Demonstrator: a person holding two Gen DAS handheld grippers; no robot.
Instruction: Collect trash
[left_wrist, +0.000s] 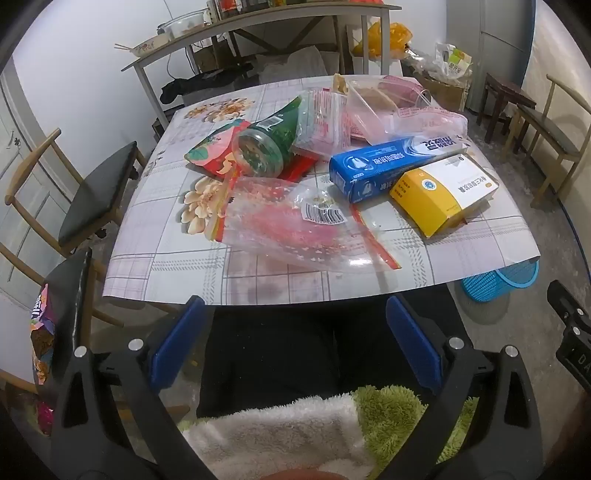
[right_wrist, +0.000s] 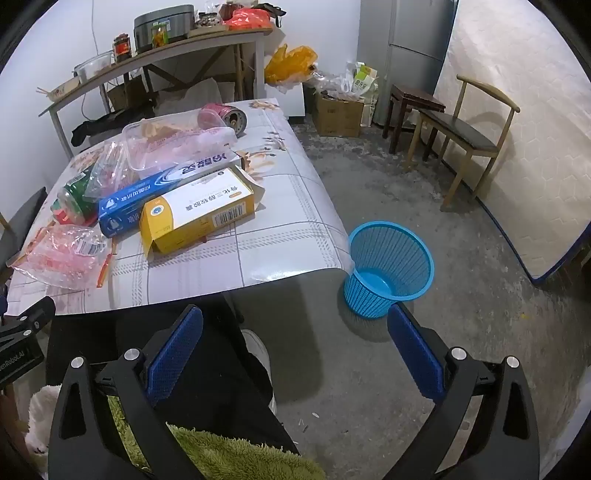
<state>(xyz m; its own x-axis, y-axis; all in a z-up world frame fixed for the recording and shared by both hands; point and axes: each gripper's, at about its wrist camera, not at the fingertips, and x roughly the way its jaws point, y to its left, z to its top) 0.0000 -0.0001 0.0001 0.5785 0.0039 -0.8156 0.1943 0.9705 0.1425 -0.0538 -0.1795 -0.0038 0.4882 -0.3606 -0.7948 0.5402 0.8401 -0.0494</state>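
While the trash (left_wrist: 325, 158) lies heaped on the table (right_wrist: 280, 221), boxes, bags and a jar untouched, I see the blue basket (right_wrist: 388, 266) empty on the floor beside the table's corner; my left gripper (left_wrist: 295, 347) and right gripper (right_wrist: 295, 354) hang spread wide, holding nothing.

A home dining room: rice cooker (right_wrist: 164, 27), fridge (right_wrist: 417, 44) (tall, grey), wooden chair (right_wrist: 465, 136).

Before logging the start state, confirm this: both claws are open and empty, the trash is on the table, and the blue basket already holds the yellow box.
One thing is wrong: the blue basket is empty on the floor. The right wrist view shows the yellow box lying on the table. The left claw and right claw are indeed open and empty.
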